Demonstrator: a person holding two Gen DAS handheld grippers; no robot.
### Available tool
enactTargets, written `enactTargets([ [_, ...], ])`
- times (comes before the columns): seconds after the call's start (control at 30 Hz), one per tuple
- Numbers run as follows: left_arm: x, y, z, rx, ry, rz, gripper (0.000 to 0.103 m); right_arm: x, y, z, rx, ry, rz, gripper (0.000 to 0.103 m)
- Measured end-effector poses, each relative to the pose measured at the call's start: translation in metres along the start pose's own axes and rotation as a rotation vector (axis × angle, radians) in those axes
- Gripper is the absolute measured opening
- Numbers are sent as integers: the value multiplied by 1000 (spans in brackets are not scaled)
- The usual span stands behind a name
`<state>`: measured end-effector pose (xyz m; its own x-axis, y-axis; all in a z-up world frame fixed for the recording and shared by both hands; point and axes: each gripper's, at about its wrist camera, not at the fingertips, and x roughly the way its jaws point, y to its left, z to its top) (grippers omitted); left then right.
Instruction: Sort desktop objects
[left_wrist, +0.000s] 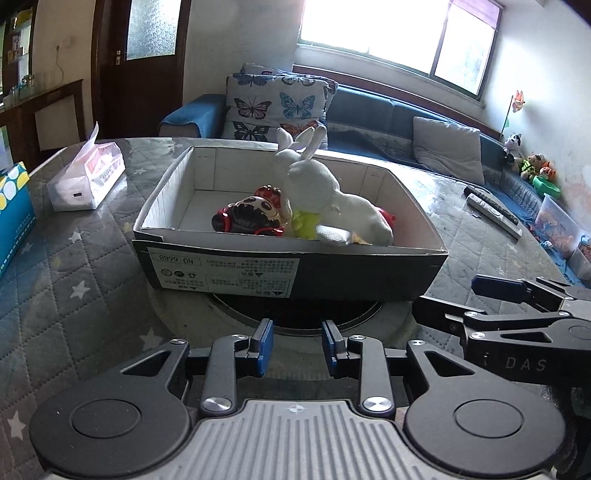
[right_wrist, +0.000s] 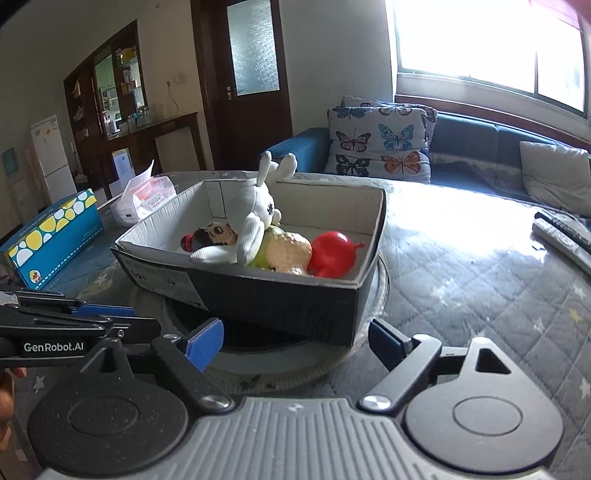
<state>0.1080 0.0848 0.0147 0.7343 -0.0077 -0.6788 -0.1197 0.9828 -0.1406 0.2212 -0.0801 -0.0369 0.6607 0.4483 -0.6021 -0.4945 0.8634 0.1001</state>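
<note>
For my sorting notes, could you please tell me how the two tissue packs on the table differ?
The blue box is stiff cardboard with yellow and white spots; the white pack is soft plastic with red print. A tissue sticks up from the white pack; none shows from the blue box. The blue box lies nearer the camera. Both rest on the quilted tablecloth, outside the shoebox.

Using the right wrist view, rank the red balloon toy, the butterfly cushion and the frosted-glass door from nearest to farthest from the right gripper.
1. Red balloon toy: in the box, at its right end, just ahead of the right gripper.
2. Butterfly cushion: on the sofa behind the table.
3. Frosted-glass door: far wall, upper left.
</note>
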Motion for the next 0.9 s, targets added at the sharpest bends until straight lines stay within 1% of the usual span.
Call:
enactTargets([
  [0.2,-1,0,-2,-1,-6,33,32,-1,-1,-10,40,8,4,89],
  [0.3,-1,-1,-4,11,-7,54,32,-1,1,-15,46,9,8,93],
  [0.4,-2,-1,-5,22,-17,55,32,-2,4,-18,41,7,7,94],
  [0.9,-7,9,-8,2,-67,93,32,-4,11,-25,47,16,3,101],
])
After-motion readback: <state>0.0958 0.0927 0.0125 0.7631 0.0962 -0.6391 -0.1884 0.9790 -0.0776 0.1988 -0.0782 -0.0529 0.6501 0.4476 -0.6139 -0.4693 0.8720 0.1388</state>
